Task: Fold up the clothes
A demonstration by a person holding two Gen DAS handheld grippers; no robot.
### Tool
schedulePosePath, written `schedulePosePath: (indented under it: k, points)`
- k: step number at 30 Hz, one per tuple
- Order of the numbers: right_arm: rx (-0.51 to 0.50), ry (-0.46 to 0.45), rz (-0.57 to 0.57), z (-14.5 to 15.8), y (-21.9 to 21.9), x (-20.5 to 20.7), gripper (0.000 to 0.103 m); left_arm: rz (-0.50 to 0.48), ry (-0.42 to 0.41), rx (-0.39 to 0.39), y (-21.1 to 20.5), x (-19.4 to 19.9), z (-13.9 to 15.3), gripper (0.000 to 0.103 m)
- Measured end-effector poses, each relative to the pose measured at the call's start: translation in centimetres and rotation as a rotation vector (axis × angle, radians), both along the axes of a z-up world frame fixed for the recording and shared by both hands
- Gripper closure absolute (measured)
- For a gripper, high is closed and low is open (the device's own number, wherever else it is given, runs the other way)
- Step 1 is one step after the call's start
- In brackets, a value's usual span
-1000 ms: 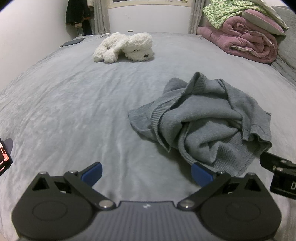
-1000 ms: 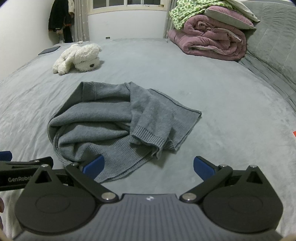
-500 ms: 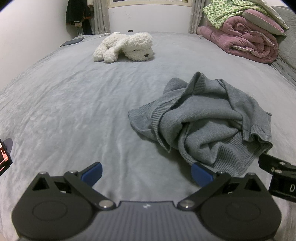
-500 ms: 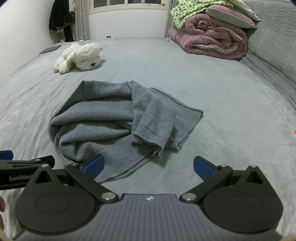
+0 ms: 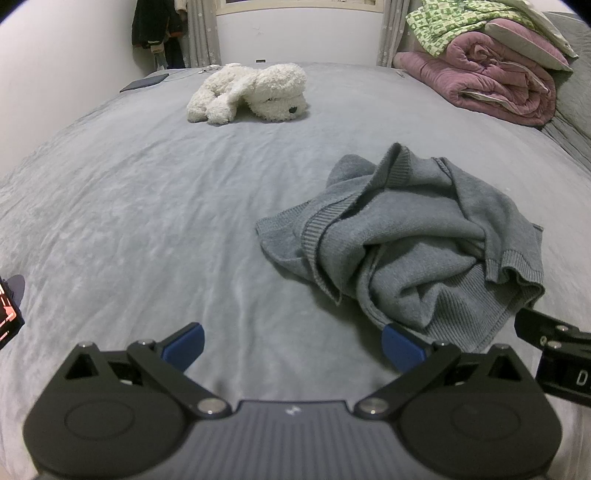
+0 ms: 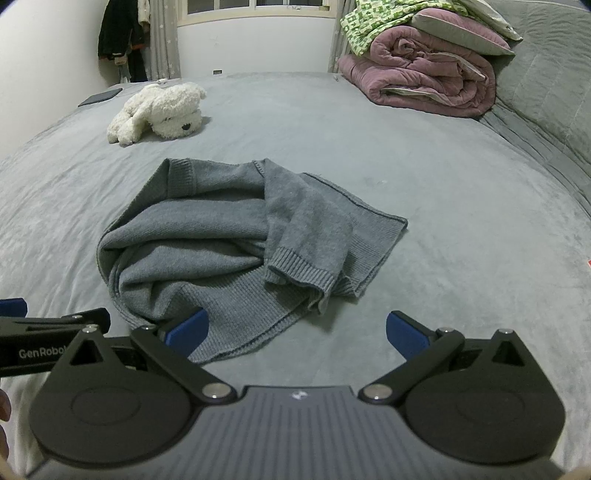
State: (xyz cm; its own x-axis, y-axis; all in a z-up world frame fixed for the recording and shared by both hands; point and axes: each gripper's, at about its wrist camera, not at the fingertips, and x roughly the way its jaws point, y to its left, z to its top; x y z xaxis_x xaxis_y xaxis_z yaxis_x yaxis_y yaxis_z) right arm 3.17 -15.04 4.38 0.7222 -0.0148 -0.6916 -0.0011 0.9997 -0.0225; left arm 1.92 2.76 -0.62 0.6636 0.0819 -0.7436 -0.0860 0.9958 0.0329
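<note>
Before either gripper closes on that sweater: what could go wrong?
1. The grey sweater lies bunched, with a ribbed cuff draped over the body. A pinch there would likely catch several layers and drag the heap instead of spreading it.
2. The left gripper and right gripper are both open, close together at the sweater's near hem; they could collide.
3. The soft bed cover might get pinched along with the knit.

Wide bed with grey cover (image 6: 424,155), white wall (image 5: 55,55) at left, window (image 6: 255,5) with pale curtains (image 6: 164,40) behind, dark clothes hanging (image 6: 118,33) in corner, dim indoor light
</note>
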Motion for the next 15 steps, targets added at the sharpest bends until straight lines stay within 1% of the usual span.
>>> schedulePosePath:
  k: [15]
  points:
    - [-0.002, 0.008, -0.007, -0.17, 0.05, 0.24, 0.000, 0.015, -0.001, 0.001, -0.04, 0.15, -0.07, 0.000]
